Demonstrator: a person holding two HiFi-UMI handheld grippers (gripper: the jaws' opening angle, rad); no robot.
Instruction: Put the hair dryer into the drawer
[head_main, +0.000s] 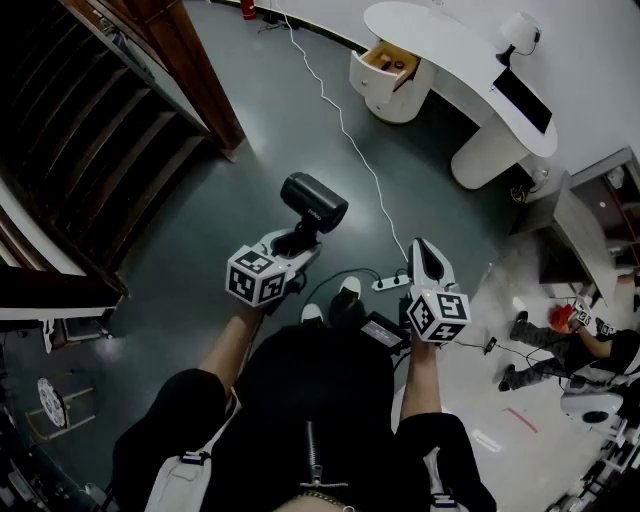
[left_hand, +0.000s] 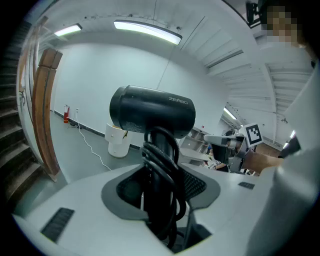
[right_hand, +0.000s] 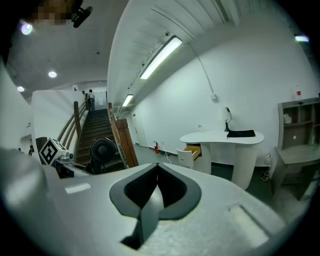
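Brown timber staircase (head_main: 95, 140) fills the far left, and beside it the dull grey-green floor (head_main: 200, 250) spreads under everything. Over that floor the left tool (head_main: 300, 240) is clenched on the handle of the black barrel-bodied hair dryer (head_main: 315, 200). The dryer's own black cord is looped round the handle and caught between the jaws with it, so the dryer rides in the air with its barrel uppermost, well apart from its goal. A thin white cable (head_main: 345, 135) trails across the floor ahead, running from the far wall to a white power strip (head_main: 392, 283) near the person's feet. Beyond it, the small wood-lined drawer (head_main: 388, 62) stands pulled open from a rounded white cabinet (head_main: 385, 100) under the curved white tabletop (head_main: 450, 45). The right tool (head_main: 421, 252) is closed on nothing, jaws together. The grip looks the weakest point: pads bearing on springy cord rather than bare handle could let the dryer twist or sag. A loop working loose could snag the drawer's front. The cable lies across the likely path and could catch a foot. The drawer seems narrow, so the bulky barrel may jam on its rim if it goes in crosswise.
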